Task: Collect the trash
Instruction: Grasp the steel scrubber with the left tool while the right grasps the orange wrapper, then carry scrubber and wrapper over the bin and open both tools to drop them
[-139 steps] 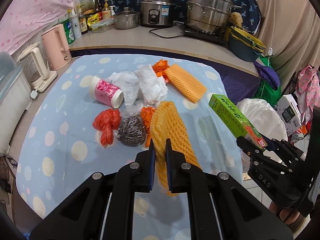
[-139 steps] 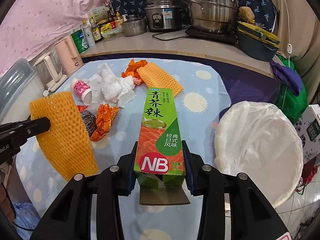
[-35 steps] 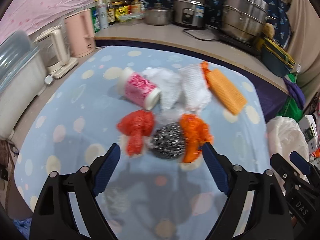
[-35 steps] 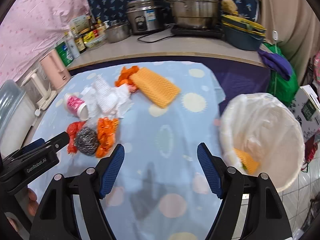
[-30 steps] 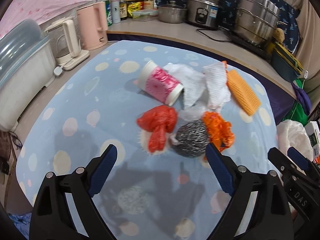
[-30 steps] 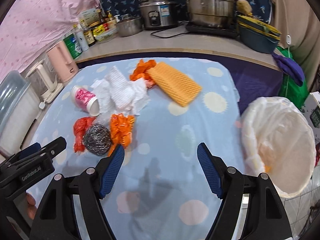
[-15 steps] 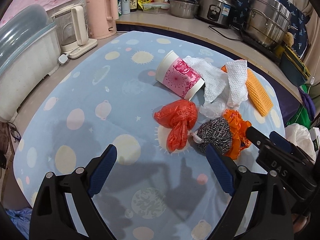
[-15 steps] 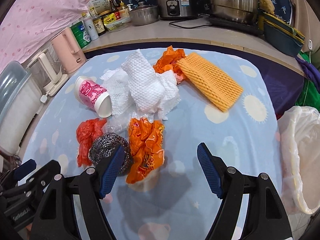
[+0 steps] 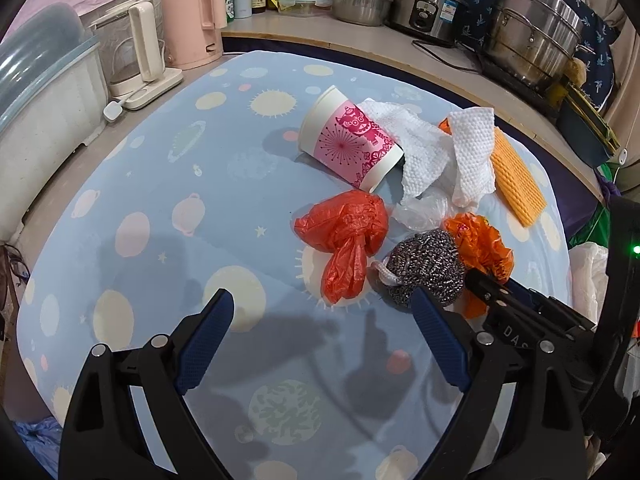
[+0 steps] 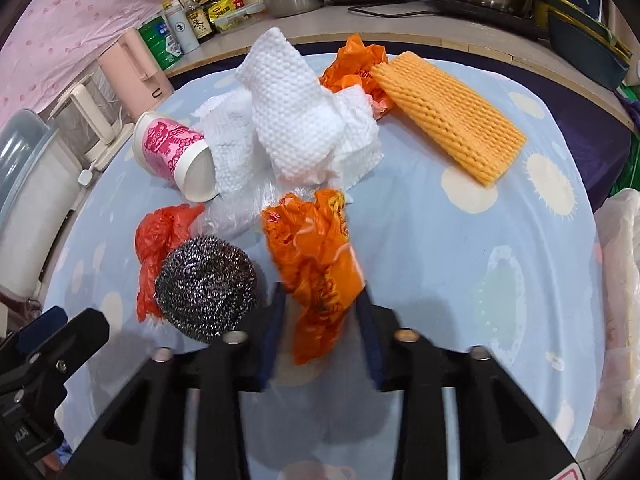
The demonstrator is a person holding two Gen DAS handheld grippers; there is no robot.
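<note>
Trash lies on the blue tablecloth (image 9: 192, 184). My right gripper (image 10: 320, 312) has its jaws closed in around an orange plastic wrapper (image 10: 316, 256), which also shows in the left wrist view (image 9: 480, 244). Beside it lie a steel scourer (image 10: 204, 284), a red plastic bag (image 10: 160, 232), a pink paper cup (image 10: 172, 152), white paper towels (image 10: 292, 120), an orange foam net (image 10: 448, 116) and another orange wrapper (image 10: 352, 64). My left gripper (image 9: 320, 320) is open and empty, just short of the red bag (image 9: 344, 236) and scourer (image 9: 424, 264).
The white-lined trash bin (image 10: 620, 280) stands off the table's right edge. Kettles (image 9: 192, 16), a plastic container (image 9: 40, 96), bottles, a rice cooker (image 9: 428, 0) and steel pots (image 9: 536, 36) line the counter behind and left.
Both grippers dropped their earlier items in the bin and came back over the table. The right gripper moved forward and its jaws narrowed around the orange wrapper. The left gripper stays open.
</note>
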